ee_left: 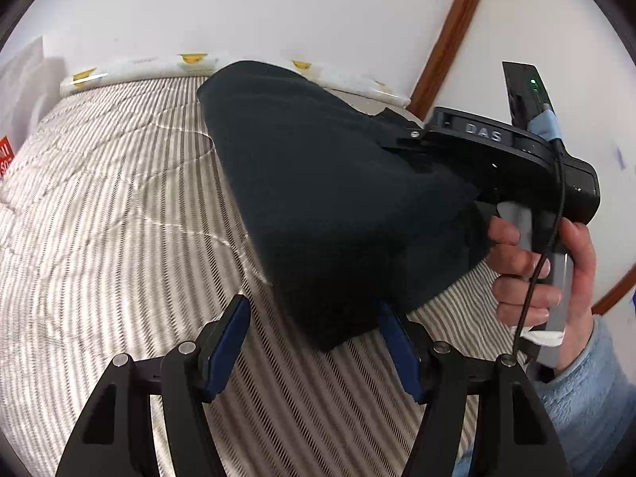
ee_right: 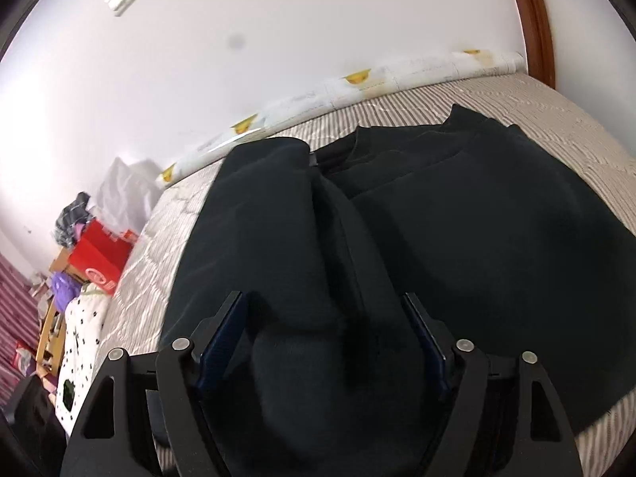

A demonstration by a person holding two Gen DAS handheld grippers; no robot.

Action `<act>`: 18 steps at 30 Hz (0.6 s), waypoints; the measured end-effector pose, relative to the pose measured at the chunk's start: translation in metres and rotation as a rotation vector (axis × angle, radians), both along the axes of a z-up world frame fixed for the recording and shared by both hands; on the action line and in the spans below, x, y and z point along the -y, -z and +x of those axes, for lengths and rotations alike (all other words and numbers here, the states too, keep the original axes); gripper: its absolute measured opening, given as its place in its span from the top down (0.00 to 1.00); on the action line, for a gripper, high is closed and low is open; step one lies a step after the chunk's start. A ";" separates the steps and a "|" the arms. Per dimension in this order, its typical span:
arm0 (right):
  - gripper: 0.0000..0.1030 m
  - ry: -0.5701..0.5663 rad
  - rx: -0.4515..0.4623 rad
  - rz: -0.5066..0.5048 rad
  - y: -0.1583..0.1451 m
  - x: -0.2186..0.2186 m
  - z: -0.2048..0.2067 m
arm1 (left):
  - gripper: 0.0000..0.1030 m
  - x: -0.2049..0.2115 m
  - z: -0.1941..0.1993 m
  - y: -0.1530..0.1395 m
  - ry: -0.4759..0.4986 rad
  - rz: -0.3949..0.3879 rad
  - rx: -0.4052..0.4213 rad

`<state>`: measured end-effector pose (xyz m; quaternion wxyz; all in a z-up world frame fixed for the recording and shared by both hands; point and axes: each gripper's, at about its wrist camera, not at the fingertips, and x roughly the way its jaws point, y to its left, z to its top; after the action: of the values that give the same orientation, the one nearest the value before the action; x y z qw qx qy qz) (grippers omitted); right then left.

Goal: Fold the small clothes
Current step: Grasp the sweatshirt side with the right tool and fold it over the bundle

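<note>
Black garment (ee_right: 457,206) is lying part-folded on the striped bed (ee_left: 99,206), looking soft, limp and fairly thick, likely sagging unless pinched at a hem or corner. Left claw (ee_left: 314,342) is gaping with a fold's edge between unpressing pads; right claw (ee_right: 322,349) is straddling bunched cloth, ungripped.

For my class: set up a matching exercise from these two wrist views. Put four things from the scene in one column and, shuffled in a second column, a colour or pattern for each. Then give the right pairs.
Things:
1. garment
2. bed cover
3. box
4. sleeve

Colours or patterns:
A. light blue, fleecy
B. red
C. dark, nearly black
D. beige with thin stripes

Pairs: 1-C, 2-D, 3-B, 4-A
</note>
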<state>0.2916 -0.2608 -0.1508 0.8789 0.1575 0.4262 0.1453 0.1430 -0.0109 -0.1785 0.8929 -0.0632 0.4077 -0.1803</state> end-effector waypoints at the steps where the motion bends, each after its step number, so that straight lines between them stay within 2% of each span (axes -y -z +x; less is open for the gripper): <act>1: 0.44 -0.010 0.003 0.001 0.001 -0.002 0.004 | 0.38 0.001 0.003 0.001 -0.005 -0.007 -0.002; 2: 0.58 -0.018 0.014 -0.007 0.000 -0.004 0.006 | 0.38 0.002 0.004 0.001 -0.014 -0.006 -0.004; 3: 0.79 -0.018 0.014 -0.007 0.000 -0.004 0.006 | 0.38 0.003 0.006 0.001 -0.024 0.001 -0.005; 4: 0.84 -0.046 0.062 -0.044 -0.006 -0.009 0.007 | 0.38 0.004 0.008 0.002 -0.032 0.008 -0.006; 9: 0.89 -0.081 0.199 -0.104 -0.035 -0.001 -0.003 | 0.38 0.018 0.013 0.004 -0.055 0.061 -0.010; 13: 0.89 -0.005 0.290 -0.149 -0.061 0.033 -0.009 | 0.38 0.030 0.012 0.002 -0.042 0.092 -0.006; 18: 0.90 0.110 0.321 -0.228 -0.076 0.089 -0.011 | 0.38 0.059 0.014 -0.010 0.026 0.107 0.041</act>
<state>0.2802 -0.3500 -0.0751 0.9542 0.0551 0.2853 0.0711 0.1566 -0.0701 -0.1683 0.9007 -0.0063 0.3992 -0.1712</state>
